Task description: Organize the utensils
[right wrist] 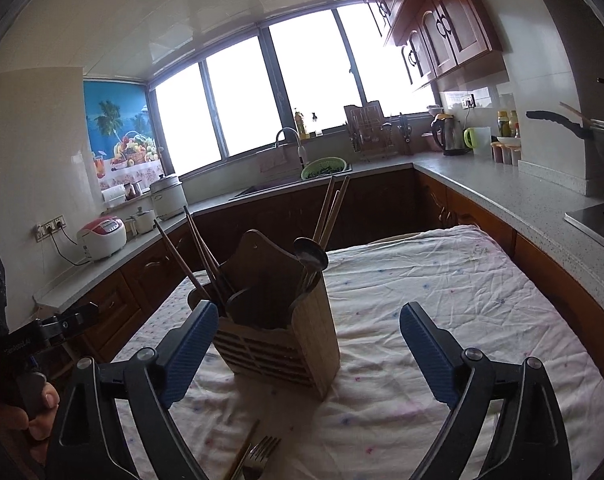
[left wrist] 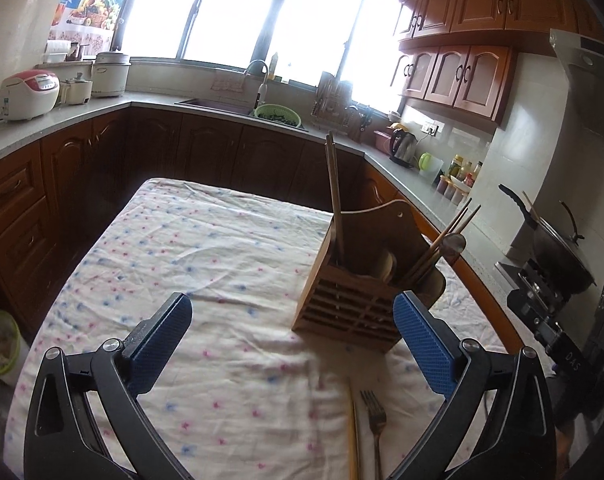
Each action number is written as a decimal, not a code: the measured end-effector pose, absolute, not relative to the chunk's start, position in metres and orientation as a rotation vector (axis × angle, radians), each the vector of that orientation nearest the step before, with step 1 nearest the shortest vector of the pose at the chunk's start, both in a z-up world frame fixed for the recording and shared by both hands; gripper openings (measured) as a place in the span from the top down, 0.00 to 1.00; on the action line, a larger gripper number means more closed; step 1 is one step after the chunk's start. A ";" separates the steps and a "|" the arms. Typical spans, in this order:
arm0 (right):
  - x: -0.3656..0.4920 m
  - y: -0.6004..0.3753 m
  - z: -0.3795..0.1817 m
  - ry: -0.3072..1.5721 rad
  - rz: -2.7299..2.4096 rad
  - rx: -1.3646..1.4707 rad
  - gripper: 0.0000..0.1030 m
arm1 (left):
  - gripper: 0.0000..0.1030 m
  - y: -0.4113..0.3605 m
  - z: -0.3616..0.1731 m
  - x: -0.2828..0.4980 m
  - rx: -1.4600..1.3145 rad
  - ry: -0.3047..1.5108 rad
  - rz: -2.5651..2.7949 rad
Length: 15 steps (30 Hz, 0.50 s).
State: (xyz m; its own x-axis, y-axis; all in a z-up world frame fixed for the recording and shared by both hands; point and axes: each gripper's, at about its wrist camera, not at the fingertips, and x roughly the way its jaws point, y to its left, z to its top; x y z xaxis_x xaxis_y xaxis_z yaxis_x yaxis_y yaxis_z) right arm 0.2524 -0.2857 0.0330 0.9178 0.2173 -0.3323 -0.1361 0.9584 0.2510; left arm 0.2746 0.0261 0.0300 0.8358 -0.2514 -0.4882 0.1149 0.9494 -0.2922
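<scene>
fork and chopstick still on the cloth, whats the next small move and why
Probably lower the right gripper toward the fork and close on its handle. Both grippers are open and empty, the left gripper too. The fork and a chopstick lie flat on the tablecloth in front of the wooden holder, which already holds chopsticks and a spoon.

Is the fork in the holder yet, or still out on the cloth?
Out. The fork lies flat on the tablecloth in front of the wooden holder, tines toward it, beside a chopstick.
</scene>
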 end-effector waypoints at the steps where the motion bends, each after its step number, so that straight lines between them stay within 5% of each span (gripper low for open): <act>1: 0.246 -0.286 0.031 0.369 0.184 0.234 0.08 | 0.00 0.028 0.027 0.268 -0.262 0.559 -0.190; 15: 0.159 -0.269 0.024 0.370 0.278 0.210 0.04 | 0.00 0.028 0.020 0.177 -0.177 0.531 -0.127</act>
